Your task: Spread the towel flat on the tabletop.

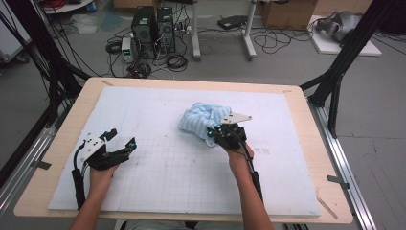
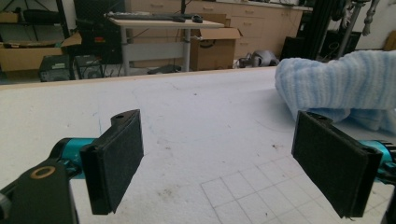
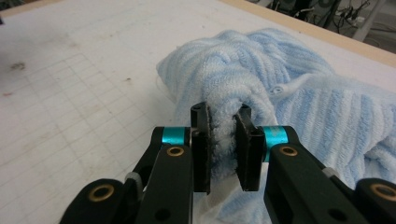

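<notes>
A crumpled light-blue striped towel (image 1: 203, 120) lies near the middle of the white gridded mat (image 1: 158, 163). My right gripper (image 1: 216, 132) is at the towel's near edge, and in the right gripper view its jaws are shut on a fold of the towel (image 3: 224, 135), with the rest of the cloth bunched up beyond them. My left gripper (image 1: 122, 139) rests at the mat's left side, well apart from the towel. Its jaws stand wide open with nothing between them (image 2: 217, 163), and the towel (image 2: 341, 84) shows at the far right of its view.
The mat covers a wooden table (image 1: 67, 139) with a bare rim all around. Black frame posts (image 1: 335, 76) stand at the table's far corners. Computers and cables (image 1: 153, 33) sit on the floor beyond the far edge.
</notes>
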